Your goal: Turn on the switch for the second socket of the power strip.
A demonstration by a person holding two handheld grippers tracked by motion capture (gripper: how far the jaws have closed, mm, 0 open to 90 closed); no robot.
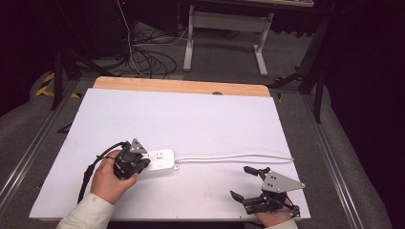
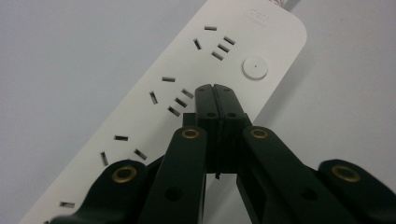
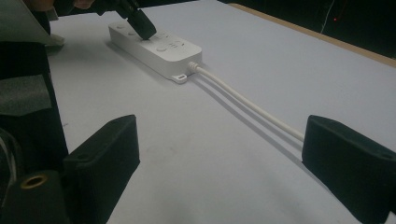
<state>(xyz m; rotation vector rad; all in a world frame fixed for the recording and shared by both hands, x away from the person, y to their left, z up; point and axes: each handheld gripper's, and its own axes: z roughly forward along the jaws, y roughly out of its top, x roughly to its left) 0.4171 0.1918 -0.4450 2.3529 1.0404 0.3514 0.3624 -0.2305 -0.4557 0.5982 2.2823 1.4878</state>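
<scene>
Two black two-jaw grippers at a white-topped table with a wooden far edge [image 1: 181, 85]. High view: left gripper [image 1: 142, 164] held in the person's left hand [image 1: 111, 180], tip down on the long white plastic power strip [image 1: 161, 160], which lies left of centre on the near half of the table. White round cable [image 1: 234, 156] runs from the strip's right end across to the table's right side. Right gripper [image 1: 242, 182] low at the near right corner, jaws wide apart, well apart from the strip; the cable passes just beyond its far jaw. Floor behind the table: tangled black cables [image 1: 145, 59] and a white metal desk frame [image 1: 227, 33]. Nothing lies between the grippers but bare tabletop.

Left gripper view: jaws pressed together, nothing between them, tips [image 2: 215, 91] down at the strip's top face beside the middle socket group; whether they touch it I cannot tell. Round white button [image 2: 255, 68] just beyond the tips, toward the strip's cable end. Socket slots run the length of the strip.

Right gripper view: own jaws spread wide, empty, tabletop between them. Cable crosses diagonally and passes behind the right-hand jaw. Strip sits far off at upper left with the left gripper's closed tip on its top.
</scene>
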